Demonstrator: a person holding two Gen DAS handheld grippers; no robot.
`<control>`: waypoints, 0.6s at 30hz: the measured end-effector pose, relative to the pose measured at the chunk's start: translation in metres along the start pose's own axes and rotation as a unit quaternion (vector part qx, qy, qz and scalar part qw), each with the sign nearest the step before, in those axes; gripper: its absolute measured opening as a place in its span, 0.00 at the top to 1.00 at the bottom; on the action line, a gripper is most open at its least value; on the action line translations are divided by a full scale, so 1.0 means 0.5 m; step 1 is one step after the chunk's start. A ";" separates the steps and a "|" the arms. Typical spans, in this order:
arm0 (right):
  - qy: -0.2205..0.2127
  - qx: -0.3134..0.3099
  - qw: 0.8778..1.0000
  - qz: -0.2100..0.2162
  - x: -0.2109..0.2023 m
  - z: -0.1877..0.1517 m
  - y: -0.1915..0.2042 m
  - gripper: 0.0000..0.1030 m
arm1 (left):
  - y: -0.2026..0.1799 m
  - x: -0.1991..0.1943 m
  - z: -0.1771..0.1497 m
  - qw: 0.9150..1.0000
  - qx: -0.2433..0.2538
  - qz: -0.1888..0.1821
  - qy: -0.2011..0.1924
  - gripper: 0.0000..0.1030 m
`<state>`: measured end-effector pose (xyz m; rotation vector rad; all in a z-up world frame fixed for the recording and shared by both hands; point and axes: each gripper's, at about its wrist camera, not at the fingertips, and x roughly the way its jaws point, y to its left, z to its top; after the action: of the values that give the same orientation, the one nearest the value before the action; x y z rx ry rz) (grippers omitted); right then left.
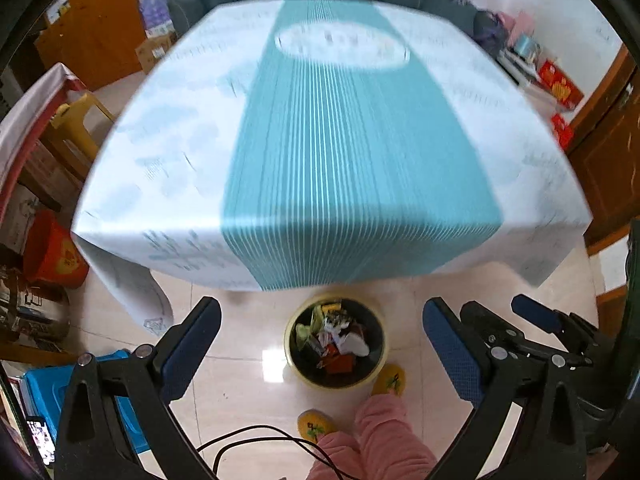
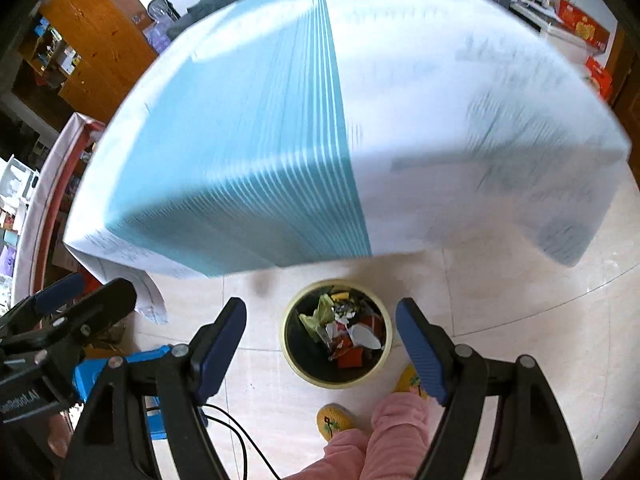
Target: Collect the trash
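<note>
bin (image 1: 335, 376): yellow, upright, on floor by table | trash (image 2: 352, 336): crumpled wrappers inside

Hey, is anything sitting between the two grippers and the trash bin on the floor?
Nothing visible. The left gripper and right gripper both hang open and empty above the trash bin, which stands on bare floor in front of the table, its open top already holding wrappers.

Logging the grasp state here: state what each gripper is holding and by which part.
Nothing is held. The left gripper and the right gripper are both open and bare, above the trash bin on the floor.
</note>
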<state>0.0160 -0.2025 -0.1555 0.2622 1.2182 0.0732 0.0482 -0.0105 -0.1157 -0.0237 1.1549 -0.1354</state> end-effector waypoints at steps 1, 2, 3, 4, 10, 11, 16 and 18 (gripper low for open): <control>-0.007 -0.002 1.000 0.001 -0.026 0.010 0.006 0.25 | 0.000 -0.015 0.006 1.000 -0.001 0.001 -0.005 0.03; -0.012 -0.005 1.000 0.001 -0.045 0.018 0.012 0.25 | -0.001 -0.041 0.016 1.000 -0.002 0.003 -0.013 0.03; -0.018 -0.009 1.000 0.001 -0.062 0.024 0.017 0.25 | -0.001 -0.055 0.021 1.000 -0.003 0.004 -0.018 0.03; -0.024 -0.015 1.000 0.000 -0.082 0.031 0.025 0.25 | -0.001 -0.069 0.026 1.000 -0.004 0.005 -0.023 0.03; -0.068 -0.043 0.997 -0.002 -0.195 0.074 0.064 0.25 | -0.008 -0.152 0.051 0.999 -0.007 0.010 -0.053 0.03; -0.071 -0.046 0.996 -0.005 -0.212 0.082 0.068 0.25 | -0.007 -0.165 0.056 0.998 -0.011 0.009 -0.057 0.03; -0.094 -0.056 0.994 -0.012 -0.261 0.096 0.084 0.25 | -0.009 -0.221 0.067 0.997 -0.019 0.017 -0.077 0.03; -0.101 -0.057 0.993 -0.015 -0.275 0.099 0.085 0.25 | -0.012 -0.234 0.073 0.996 -0.020 0.021 -0.082 0.03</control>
<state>0.0180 -0.1963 -0.0033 0.1466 1.0133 0.0879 0.0344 -0.0043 0.0061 -0.0453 0.9935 -0.0727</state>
